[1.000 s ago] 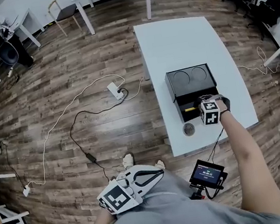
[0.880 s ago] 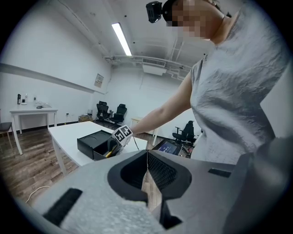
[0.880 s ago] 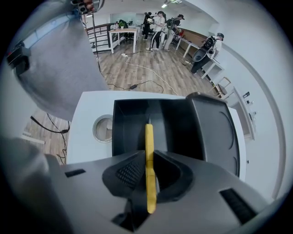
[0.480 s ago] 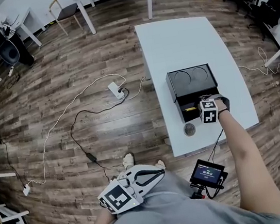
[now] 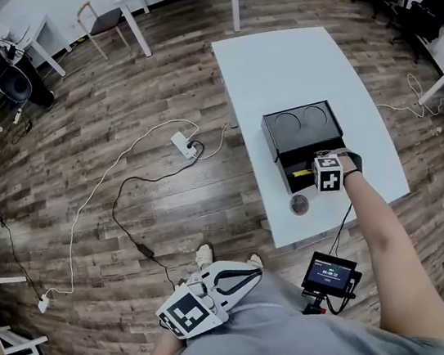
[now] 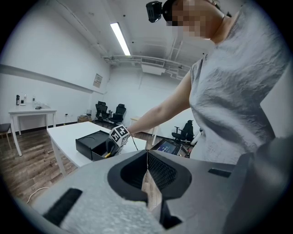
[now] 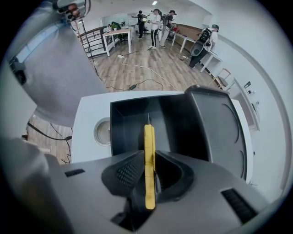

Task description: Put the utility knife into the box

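My right gripper is shut on a yellow utility knife, whose tip reaches over the open black box. In the head view that gripper hangs at the front opening of the box on the white table, with a strip of the yellow knife showing. The box's lid stands open on the right. My left gripper is shut and empty, held low near the person's lap, far from the table. In the left gripper view its jaws meet.
A small round grey dish sits on the table by the box's left front corner. A screen device hangs below the table edge. Cables and a power strip lie on the wooden floor to the left. Other tables and chairs stand far off.
The right gripper with the knife has shifted slightly up and left toward the box opening. The left gripper has stayed almost still.
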